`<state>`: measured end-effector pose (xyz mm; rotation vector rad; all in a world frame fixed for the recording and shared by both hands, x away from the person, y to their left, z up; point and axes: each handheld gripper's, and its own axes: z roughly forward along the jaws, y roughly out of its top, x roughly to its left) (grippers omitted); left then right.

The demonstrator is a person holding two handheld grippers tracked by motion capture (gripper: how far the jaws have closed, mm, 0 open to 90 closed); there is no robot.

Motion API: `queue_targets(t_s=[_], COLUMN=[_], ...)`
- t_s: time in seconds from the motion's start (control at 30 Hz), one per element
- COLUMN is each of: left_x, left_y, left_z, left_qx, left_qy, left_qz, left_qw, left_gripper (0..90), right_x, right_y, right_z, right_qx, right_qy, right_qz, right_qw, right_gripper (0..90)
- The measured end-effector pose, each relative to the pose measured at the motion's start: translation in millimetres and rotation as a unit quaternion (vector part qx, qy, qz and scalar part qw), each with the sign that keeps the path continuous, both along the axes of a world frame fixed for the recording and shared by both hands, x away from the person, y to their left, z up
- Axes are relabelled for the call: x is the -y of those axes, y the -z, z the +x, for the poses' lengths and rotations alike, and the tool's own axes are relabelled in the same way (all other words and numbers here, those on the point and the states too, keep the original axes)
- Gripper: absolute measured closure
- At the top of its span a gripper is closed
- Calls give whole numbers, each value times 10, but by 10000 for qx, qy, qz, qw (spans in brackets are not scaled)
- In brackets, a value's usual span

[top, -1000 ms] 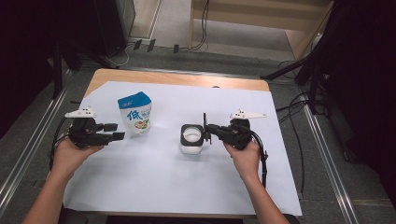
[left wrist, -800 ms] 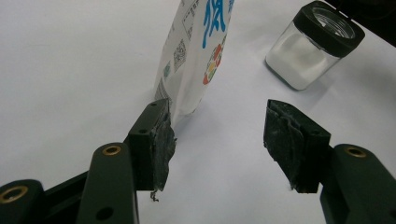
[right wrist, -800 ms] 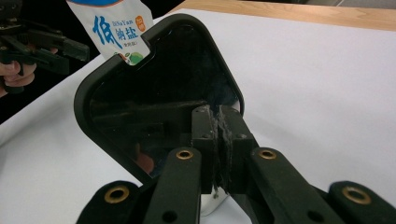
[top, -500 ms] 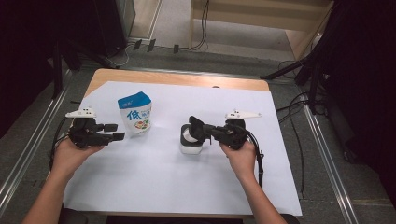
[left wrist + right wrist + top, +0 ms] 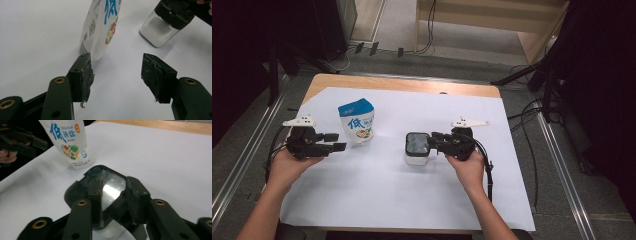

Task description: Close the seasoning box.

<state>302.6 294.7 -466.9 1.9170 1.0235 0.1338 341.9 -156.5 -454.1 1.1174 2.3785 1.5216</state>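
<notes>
A: Surface and room?

B: Wooden table [image 5: 362,81], most of it under one white sheet [image 5: 387,195] that fills the middle of the high view. Grey floor [image 5: 557,165] around it, cables lying upper centre and at right, dark stands on both sides, a pale wood frame [image 5: 492,10] at the top edge.

A: Counts?

B: One salt pouch [image 5: 357,121], standing upright left of centre. One clear jar [image 5: 417,149] with white powder and a black lid [image 5: 105,182], centre of frame, well apart from the pouch. Two grippers, two hands.

A: Left gripper?

B: Left gripper [image 5: 334,141] sits at mid-left, level, jaws well apart with nothing between them. In its own view the pouch stands just past the left jaw tip; can't tell if they touch. The jar shows in that view's upper right.

A: Right gripper?

B: Right gripper [image 5: 435,142] is right of centre, pointing left at the jar. Its jaws have just been opening. In its own view the lid's hinged flap sits between the pads [image 5: 96,195], with a gap showing on the left pad's side, so the pads aren't clamping. The lid is down on the jar.
</notes>
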Motion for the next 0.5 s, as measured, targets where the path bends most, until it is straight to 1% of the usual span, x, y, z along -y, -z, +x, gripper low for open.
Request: queue_targets(t_s=[0.03, 0.17, 0.2, 0.27, 0.3, 0.43, 0.5], left_x=[4, 14, 17, 22, 24, 33, 40], left_y=[-1, 19, 23, 23, 22, 26, 25], left_z=[-3, -5, -4, -4, -4, -1, -3], left_qx=[-26, -38, -34, -57, -64, -34, -49], left_qy=[18, 38, 43, 61, 70, 45, 31], left_qz=[10, 51, 64, 55, 47, 94, 65], left_qw=[10000, 10000, 10000, 9999, 9999, 9999, 10000], left_gripper=[422, 422, 422, 422, 422, 422, 422], right_x=[19, 105, 105, 135, 172, 222, 264], right_y=[0, 5, 5, 4, 13, 33, 43], right_z=[0, 26, 26, 30, 35, 39, 33], right_qx=[-37, 20, 20, 81, 113, 159, 157], right_qy=[48, 199, 199, 259, 323, 386, 455], right_qz=[7, -42, -42, -85, -145, -137, -142], right_qw=[10000, 9998, 9998, 9996, 9993, 9990, 9987], right_gripper=[640, 609, 609, 589, 577, 570, 561])
